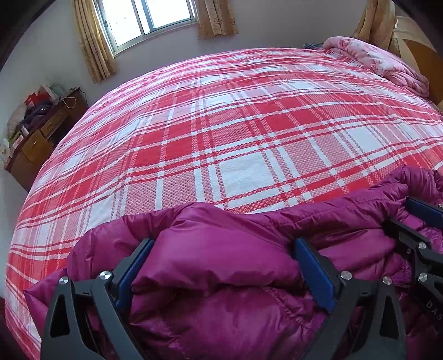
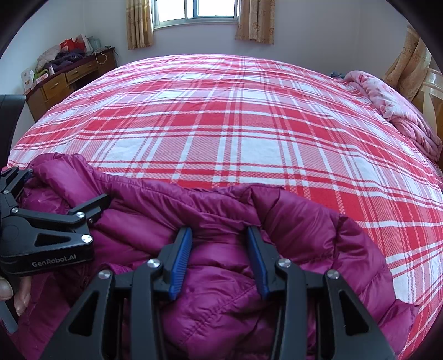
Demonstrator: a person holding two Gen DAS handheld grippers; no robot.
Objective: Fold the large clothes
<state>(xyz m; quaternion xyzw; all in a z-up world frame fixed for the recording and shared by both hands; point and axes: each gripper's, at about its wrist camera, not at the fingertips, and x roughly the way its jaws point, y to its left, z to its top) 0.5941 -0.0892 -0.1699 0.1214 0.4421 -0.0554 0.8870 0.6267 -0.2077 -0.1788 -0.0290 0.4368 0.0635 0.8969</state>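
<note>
A magenta down jacket [image 1: 221, 277] lies bunched at the near edge of a bed with a red and white plaid sheet [image 1: 235, 133]. My left gripper [image 1: 224, 241] stands wide, its blue pads pressed against both sides of a thick puffy fold of the jacket. In the right wrist view the jacket [image 2: 299, 229] bulges up between the blue pads of my right gripper [image 2: 219, 229], which is shut on a narrower fold. Each gripper shows in the other's view: the right gripper [image 1: 398, 211] at the right edge, the left gripper [image 2: 66, 184] at the left, both in the fabric.
A rumpled pink quilt [image 2: 401, 110] lies at the bed's far right by a wooden headboard [image 2: 432, 94]. A cluttered wooden desk [image 2: 69, 77] stands against the wall at the left. A curtained window [image 2: 193, 11] is behind the bed. A person's fingers [image 2: 19, 296] show at the left edge.
</note>
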